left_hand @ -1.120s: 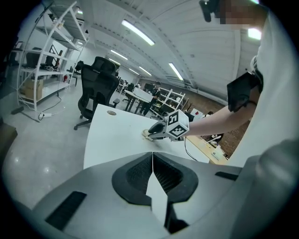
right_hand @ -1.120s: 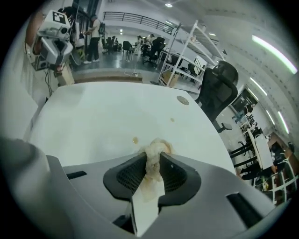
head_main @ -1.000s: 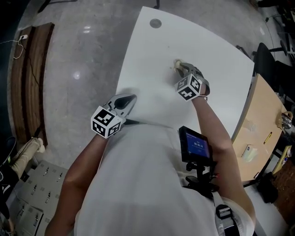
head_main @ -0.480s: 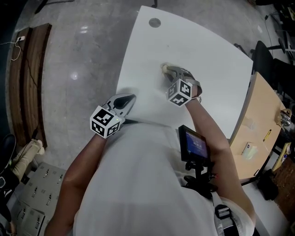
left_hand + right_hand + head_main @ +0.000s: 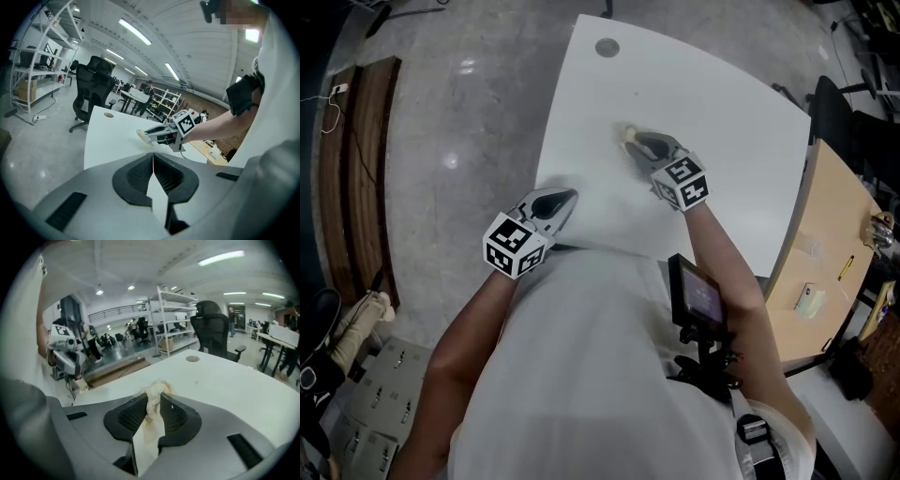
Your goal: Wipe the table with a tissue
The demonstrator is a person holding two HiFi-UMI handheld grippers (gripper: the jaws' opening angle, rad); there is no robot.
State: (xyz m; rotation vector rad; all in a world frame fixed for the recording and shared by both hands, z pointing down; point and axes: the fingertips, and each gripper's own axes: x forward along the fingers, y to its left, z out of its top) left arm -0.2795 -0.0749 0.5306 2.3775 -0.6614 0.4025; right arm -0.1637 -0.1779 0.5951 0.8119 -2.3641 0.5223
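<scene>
Mid-wipe on the white surface (image 5: 722, 122)
My right hand-held gripper (image 5: 634, 141) pinches the crumpled tissue (image 5: 625, 132) at mid-surface; my left hand-held gripper (image 5: 566, 198), pressed together and empty, sits at the near edge. Next, I judge: press down, sweep unwiped areas.

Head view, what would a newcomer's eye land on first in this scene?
First the big white table, with a crumpled beige tissue pinched in the right gripper near its middle. Next the left gripper, shut and empty, over the table's near left edge. Both grippers carry bold black-and-white marker cubes.
</scene>
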